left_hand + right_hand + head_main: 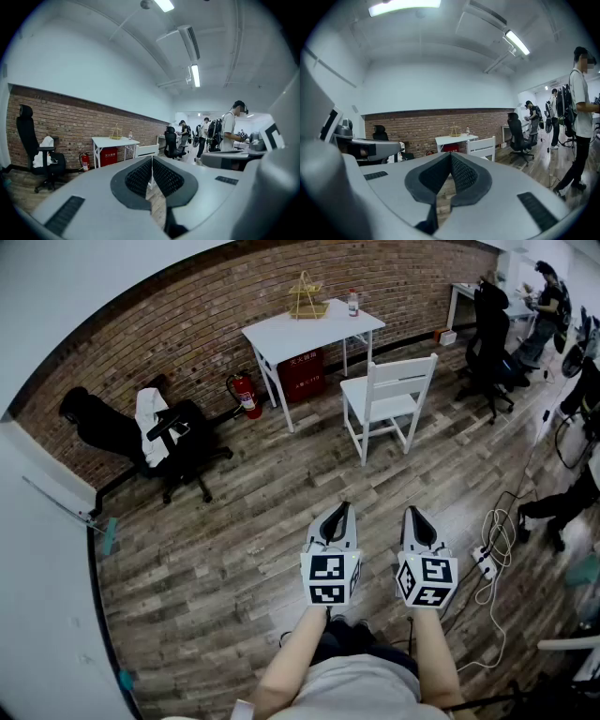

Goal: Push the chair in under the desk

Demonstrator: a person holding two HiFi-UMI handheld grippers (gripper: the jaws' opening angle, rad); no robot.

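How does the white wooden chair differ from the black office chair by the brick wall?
The white wooden chair has four straight legs and a slatted back; the black office chair rests on a star base. The white chair's seat is bare; the black one carries a white cloth. Both stand upright on the wooden floor.

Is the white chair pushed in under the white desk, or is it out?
Out. The white chair stands upright, apart from the white desk, its seat clear of the desktop.
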